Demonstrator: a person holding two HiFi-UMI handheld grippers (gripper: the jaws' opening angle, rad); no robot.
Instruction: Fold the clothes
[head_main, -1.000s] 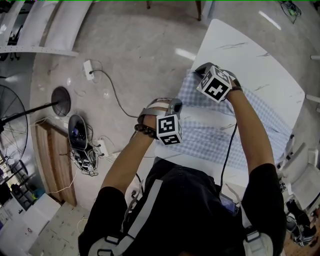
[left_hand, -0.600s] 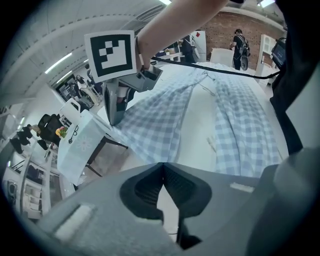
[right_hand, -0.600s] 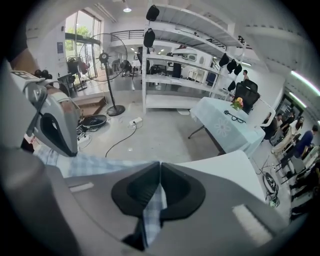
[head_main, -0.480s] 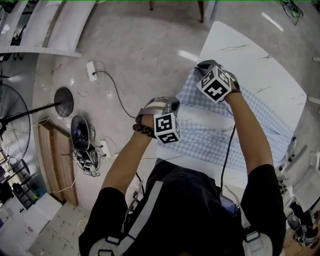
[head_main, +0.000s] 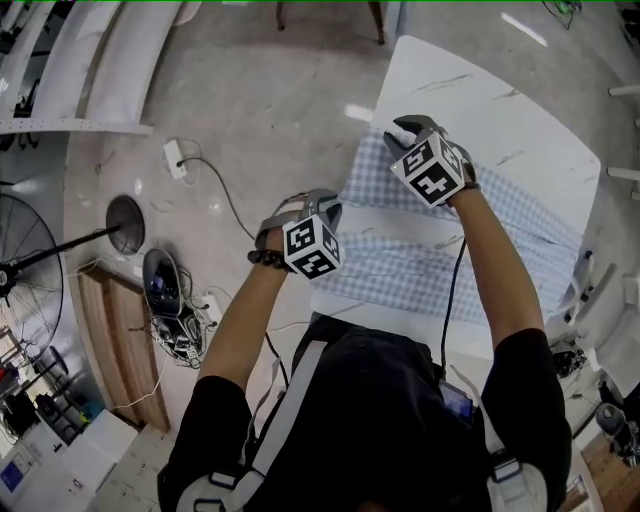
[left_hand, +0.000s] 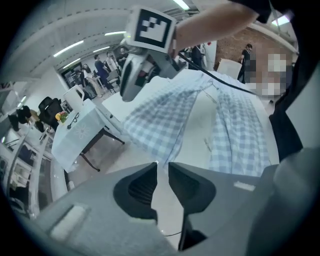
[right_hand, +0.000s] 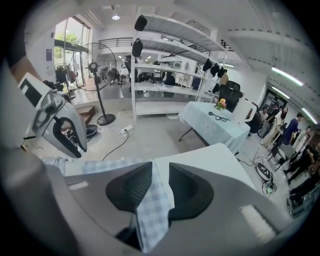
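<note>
A blue-and-white checked garment lies spread on the white marble table. My right gripper is at the garment's far left corner. In the right gripper view its jaws have just been opening. A strip of the checked cloth still hangs loosely in the gap. My left gripper hovers just off the table's left edge, beside the garment's near side. Its jaws have also just been opening and stand slightly apart. Nothing is between them, and the garment lies beyond.
On the floor left of the table lie a power strip, cables and a fan base. A white chair stands at the table's right. Another table with a pale cloth and several people are farther off.
The right gripper has risen a little over the garment's corner. The left gripper has drifted slightly away from the garment's edge. The whole view has shifted a bit to the left.
</note>
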